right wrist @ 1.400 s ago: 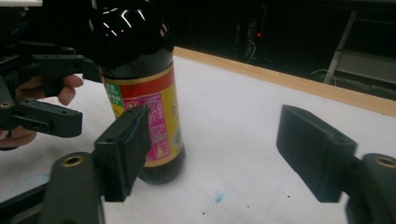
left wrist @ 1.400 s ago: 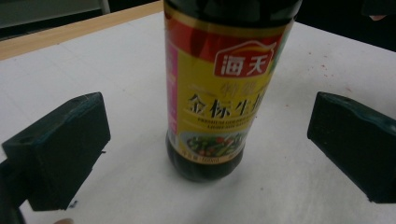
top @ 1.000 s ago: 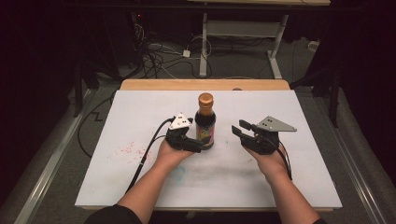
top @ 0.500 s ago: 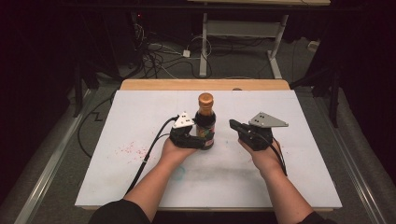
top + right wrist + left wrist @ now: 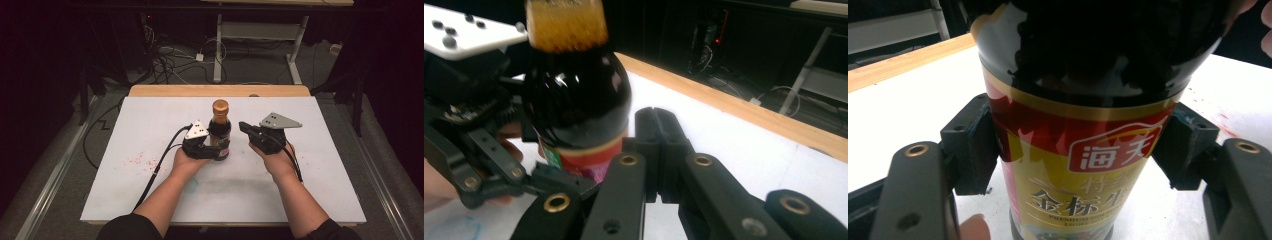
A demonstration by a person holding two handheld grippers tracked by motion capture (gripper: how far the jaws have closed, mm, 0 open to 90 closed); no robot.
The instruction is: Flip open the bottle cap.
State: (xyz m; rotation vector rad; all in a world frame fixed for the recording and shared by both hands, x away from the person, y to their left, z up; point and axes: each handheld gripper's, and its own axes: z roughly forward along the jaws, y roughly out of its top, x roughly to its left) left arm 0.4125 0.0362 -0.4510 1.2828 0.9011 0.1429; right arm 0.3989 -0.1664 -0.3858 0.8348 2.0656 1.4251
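A dark soy sauce bottle (image 5: 220, 131) with a brown cap and a red and yellow label stands upright in the middle of the white table top (image 5: 150, 195). My left gripper (image 5: 214, 151) has just been closing around its lower body. In the left gripper view both pads (image 5: 973, 145) press on the bottle (image 5: 1073, 165) label. My right gripper (image 5: 244, 128) is shut with nothing in it and points at the bottle from a short way to its right. In the right gripper view its joined fingertips (image 5: 655, 120) sit just beside the bottle (image 5: 574, 100), and the left gripper (image 5: 474, 125) shows beyond.
Faint red specks (image 5: 137, 160) mark the white top left of my left arm. A wooden strip (image 5: 220, 91) runs along the far edge. Beyond it lie cables (image 5: 165, 60) on the floor and the legs of a desk (image 5: 219, 50).
The left jaws went from wide open to closed on the bottle. The right jaws shut, and that hand moved left toward the bottle.
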